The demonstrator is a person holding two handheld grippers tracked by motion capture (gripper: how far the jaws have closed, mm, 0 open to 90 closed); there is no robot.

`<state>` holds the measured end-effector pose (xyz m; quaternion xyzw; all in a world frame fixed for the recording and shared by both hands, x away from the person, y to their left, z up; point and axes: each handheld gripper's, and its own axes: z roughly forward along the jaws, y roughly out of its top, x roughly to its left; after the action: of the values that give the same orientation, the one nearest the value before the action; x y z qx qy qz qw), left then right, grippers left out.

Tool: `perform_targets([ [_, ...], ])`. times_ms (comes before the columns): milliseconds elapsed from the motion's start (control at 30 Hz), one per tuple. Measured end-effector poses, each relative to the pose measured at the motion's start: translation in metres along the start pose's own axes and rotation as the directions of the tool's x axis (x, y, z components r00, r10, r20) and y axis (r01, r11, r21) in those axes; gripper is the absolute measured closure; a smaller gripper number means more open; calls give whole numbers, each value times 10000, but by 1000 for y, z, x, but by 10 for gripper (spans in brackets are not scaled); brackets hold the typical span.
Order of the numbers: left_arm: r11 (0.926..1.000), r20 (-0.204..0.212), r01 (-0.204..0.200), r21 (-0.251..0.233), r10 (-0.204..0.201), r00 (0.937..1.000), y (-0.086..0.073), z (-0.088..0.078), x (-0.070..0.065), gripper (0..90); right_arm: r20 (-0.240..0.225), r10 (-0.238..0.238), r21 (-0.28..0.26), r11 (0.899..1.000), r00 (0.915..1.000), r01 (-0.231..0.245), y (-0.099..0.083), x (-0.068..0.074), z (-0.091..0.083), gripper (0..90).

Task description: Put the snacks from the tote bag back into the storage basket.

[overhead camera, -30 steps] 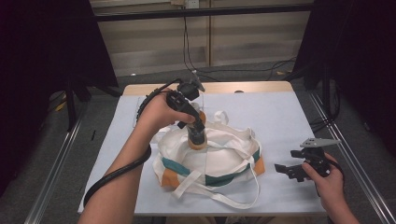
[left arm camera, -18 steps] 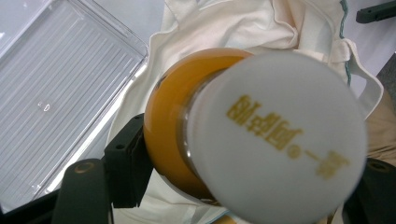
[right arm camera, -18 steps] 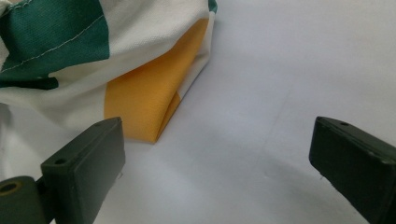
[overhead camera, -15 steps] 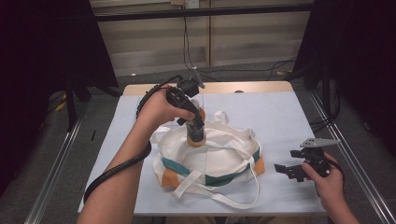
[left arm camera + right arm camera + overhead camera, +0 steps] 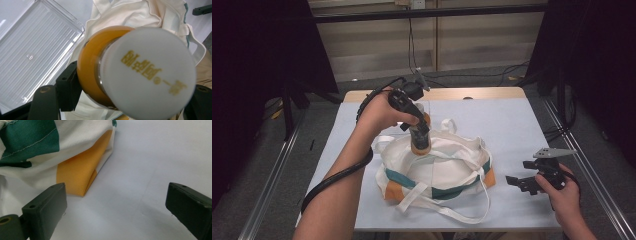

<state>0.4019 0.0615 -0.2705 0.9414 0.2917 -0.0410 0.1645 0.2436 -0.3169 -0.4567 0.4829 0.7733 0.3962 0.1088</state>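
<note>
Over tote bag: left tongs grasping orange bottle, base hidden; right tongs released.

The left claw is a black handheld tool with a chunky moulded grip and a small dark camera block on its far end. A thick black ribbed cable trails from it in a long curve along the left forearm, which is bare, with no sleeve. Seen from its own camera, its jaws are flat matte black blocks, one with a round brass-coloured screw recess near the base.

The right claw is black too, topped by a grey three-cornered plate. Its jaws are squared, dark greenish-black pads, each with a small screw hole in the end face.
</note>
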Motion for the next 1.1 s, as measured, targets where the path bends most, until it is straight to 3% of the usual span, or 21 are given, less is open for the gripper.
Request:
perform_targets([
  [1100, 9998, -178, 183, 40, -182, 9997, 13, -12, 11, 301, 10, 51, 14, 10000, 10000, -51, 0, -1, -1, 35],
])
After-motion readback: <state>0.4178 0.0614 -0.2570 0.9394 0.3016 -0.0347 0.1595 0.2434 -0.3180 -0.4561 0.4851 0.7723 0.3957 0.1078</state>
